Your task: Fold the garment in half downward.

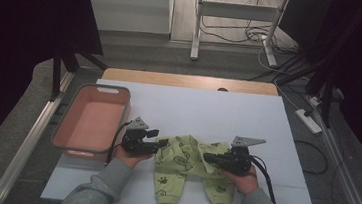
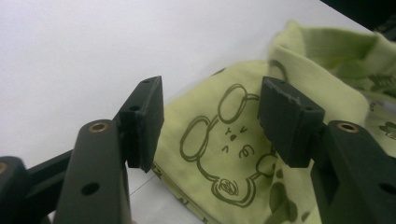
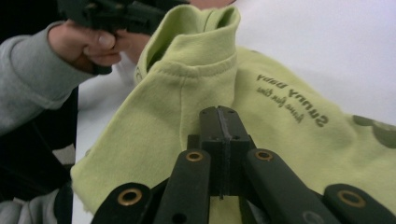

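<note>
At the left of the high view, a pink bin [image 1: 92, 119] with a grey rim sits on the white tabletop [image 1: 228, 111], its inside showing nothing but its pink floor. Just right of the bin, in the lower middle of the frame, the left gripper [image 1: 164, 142] lies in the person's left hand [image 1: 126, 154] and points toward the right of the frame. Its jaws stand apart, released. In the left gripper view they frame the left edge of a light green garment [image 2: 224, 154] printed with a dark outline of a bear, and neither pad presses on the cloth.

The green garment [image 1: 188, 165] lies rumpled on the tabletop in the lower centre of the high view, between the two grippers, with two sleeve-like or leg-like ends reaching toward the bottom edge of the frame.

To the right of it, the right gripper [image 1: 207, 157] rests in the person's right hand [image 1: 246, 181] and points toward the left of the frame, its tips at the garment's upper right part. In the right gripper view [image 3: 219, 122] the jaws are clenched together against the green fabric [image 3: 163, 116], beside a line of dark printed lettering; whether a fold of cloth is caught between the pads cannot be told. The left hand and its gripper show at the upper left of that view, by a raised fold of the garment.
</note>
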